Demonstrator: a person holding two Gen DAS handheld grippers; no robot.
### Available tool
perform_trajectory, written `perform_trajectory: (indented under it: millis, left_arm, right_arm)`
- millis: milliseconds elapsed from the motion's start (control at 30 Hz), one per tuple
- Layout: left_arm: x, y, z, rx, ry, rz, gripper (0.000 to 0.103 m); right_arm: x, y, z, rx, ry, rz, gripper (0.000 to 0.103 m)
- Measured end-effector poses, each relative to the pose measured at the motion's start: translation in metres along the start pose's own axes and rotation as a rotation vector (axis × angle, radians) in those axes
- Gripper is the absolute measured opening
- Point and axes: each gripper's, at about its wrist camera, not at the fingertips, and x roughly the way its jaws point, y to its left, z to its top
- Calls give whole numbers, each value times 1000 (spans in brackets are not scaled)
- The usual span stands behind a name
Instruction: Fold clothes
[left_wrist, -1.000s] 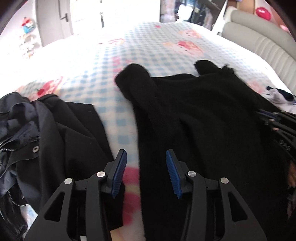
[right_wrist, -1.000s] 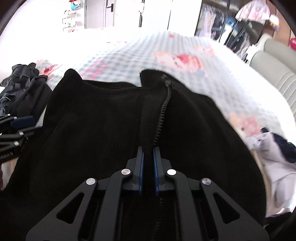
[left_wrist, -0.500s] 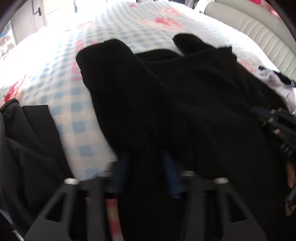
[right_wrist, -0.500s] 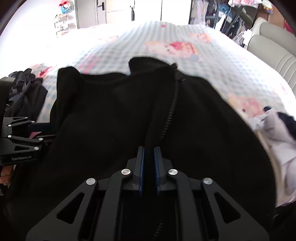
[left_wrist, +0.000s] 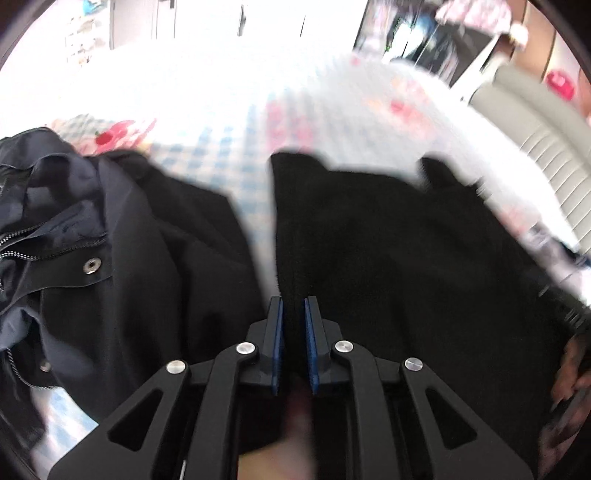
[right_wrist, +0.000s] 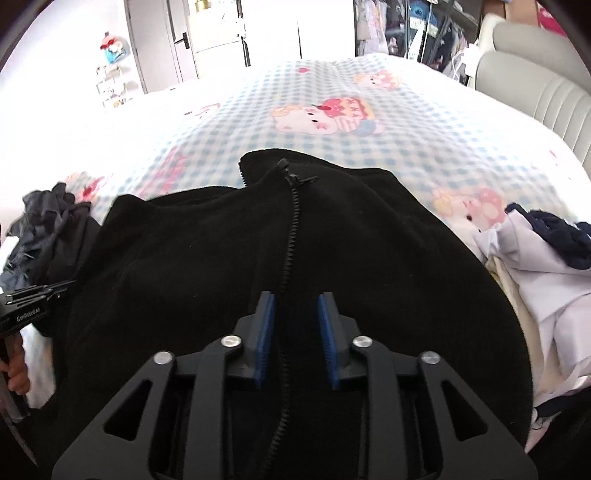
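Landmark = black fleece jacket (right_wrist: 229, 258), spread flat on the bed (right_wrist: 369, 147) w/ blue-check cartoon sheet, collar pointing away from the cams. Far left of the fleece, just beside its edge w/ a strip of sheet between: dark navy jacket (left_wrist: 110, 240) in a crumpled heap, snap button (left_wrist: 90, 265) and a bit of zip showing. Left claw (left_wrist: 293, 332) sits at the fleece's left edge, near the hem end; its blue pads (left_wrist: 277, 332) are drawn close w/ a fold of black fleece squeezed between them, so it's pinching the fleece edge; the left view is motion-blurred, so detail beyond that is unclear. From the right view the left claw's black body (right_wrist: 26, 310) pokes in at the fleece's left side, fingers of the person's hand (right_wrist: 16, 373) below it. Centre of the fleece: zipper (right_wrist: 291, 229) runs from the collar straight toward the right claw (right_wrist: 297, 332), pull tab up by the collar. Right claw is over the fleece's mid front near the hem, pads spread apart w/ the zip line running between them; whether pads touch the cloth, can't tell. Right of the fleece, touching its edge: white garment (right_wrist: 546, 288) in a pile w/ navy knit piece (right_wrist: 554, 232) on top. Further right past that, padded cream headboard (right_wrist: 535, 85).
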Motion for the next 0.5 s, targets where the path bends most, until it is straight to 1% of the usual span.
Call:
perform_trajectory:
  millis: [33,67,100,133,167,267,367,400,433,500]
  left_arm:
    - [-4,-12,-1,40,-5,-12,25]
    - [-8,-25,-3,83,-7,-23,34]
    - [-11,-33,-5,107,-3,-23,39]
    - [-14,-40,-9,124,4,-19,39]
    - [-19,-45,-16,119,15,-39,39]
    - [-37,-60,-44,76,56,-124,39]
    - [-55,-75,-71,33,96,-210,48]
    - [-58,-86,-84,45,109,-220,48]
    - [-62,-97,-99,57,121,-232,48]
    - [-71,-117,-127,75,144,-261,48]
  right_arm:
    - [-4,-2,-2,13,16,27,26]
    - [-11,-3,-8,25,32,53,26]
    - [-18,-4,-13,36,48,78,26]
    - [-25,-5,-19,47,65,104,26]
    - [-35,-4,-26,49,76,120,26]
    - [-75,3,-60,32,100,151,26]
    - [-107,7,-96,49,119,227,26]
    - [-117,8,-108,56,125,255,25]
    - [-127,10,-120,60,123,264,25]
    - [-145,16,-150,67,119,219,25]
